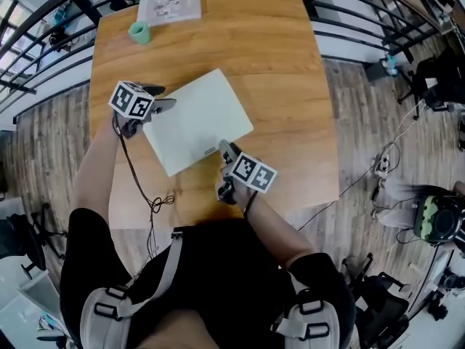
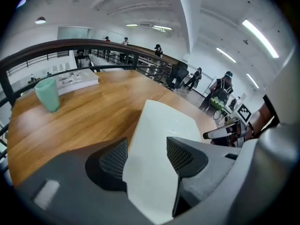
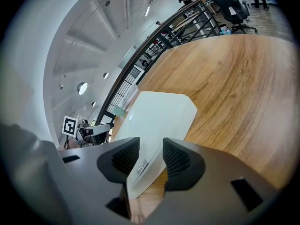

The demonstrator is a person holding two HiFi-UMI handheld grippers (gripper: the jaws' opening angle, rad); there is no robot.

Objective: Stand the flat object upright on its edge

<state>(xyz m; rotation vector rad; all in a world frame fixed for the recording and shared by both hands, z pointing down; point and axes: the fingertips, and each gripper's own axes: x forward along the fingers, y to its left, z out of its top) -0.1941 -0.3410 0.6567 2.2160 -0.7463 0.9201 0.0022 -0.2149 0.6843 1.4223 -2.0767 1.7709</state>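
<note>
A white flat board (image 1: 196,118) lies on the wooden table (image 1: 283,57), turned at an angle. My left gripper (image 1: 163,99) stands at the board's left corner. In the left gripper view the board (image 2: 164,125) reaches in between the wide-apart jaws of the left gripper (image 2: 146,156), and the pads do not press on it. My right gripper (image 1: 224,148) is at the board's near right edge. In the right gripper view that edge of the board (image 3: 157,114) sits between the jaws of the right gripper (image 3: 151,156), with gaps on both sides. Both grippers are open.
A green cup (image 1: 139,32) and a stack of printed papers (image 1: 169,7) sit at the table's far left. A black cable (image 1: 156,202) hangs over the near edge. A dark railing (image 2: 70,48) runs behind the table. People stand in the room beyond it.
</note>
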